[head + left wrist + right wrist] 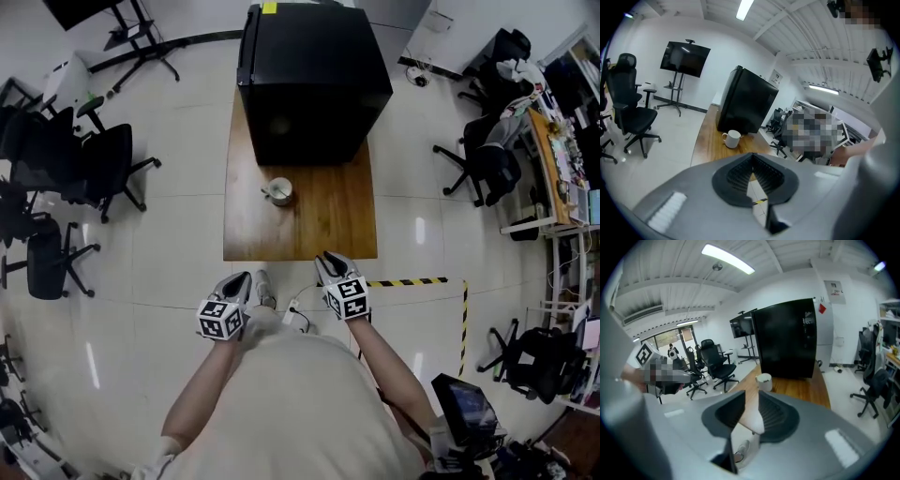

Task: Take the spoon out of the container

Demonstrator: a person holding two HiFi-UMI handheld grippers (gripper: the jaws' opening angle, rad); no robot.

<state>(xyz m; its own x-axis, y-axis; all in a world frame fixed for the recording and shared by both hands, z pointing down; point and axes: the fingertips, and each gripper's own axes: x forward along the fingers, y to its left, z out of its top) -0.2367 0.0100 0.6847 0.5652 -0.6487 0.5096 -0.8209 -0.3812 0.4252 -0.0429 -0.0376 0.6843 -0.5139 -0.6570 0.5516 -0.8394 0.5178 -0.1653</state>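
**Both hand-held grippers short of the container, spoon not yet touched**

Pale shirt front [300,403] lowest in the head view, with both tools poking out just past it. Left hand-held gripper [246,278] over the floor [169,272], short of the near edge of the worktop [328,225]. Right hand-held gripper [327,258] at that edge, tips just reaching over the wood.

Ahead of both and well apart from either: white container [278,191], upright on the worktop just in front of the black cabinet [314,80]. Lies forward and a little right of the left tool, forward and a little left of the right one. Seems slightly nearer the right. Holds the spoon by the task's account, though too small here to tell from the rim, so long axis unreadable.

In the left gripper view, jaws met at their tips with nothing between, container [732,138] up and left of them. In the right gripper view, jaws a narrow slit apart, bare wood showing through, nothing gripped or touched, container [764,380] beyond the slit and slightly right.

Likely calls for a forward reach and a wider opening before any pinch on the handle.
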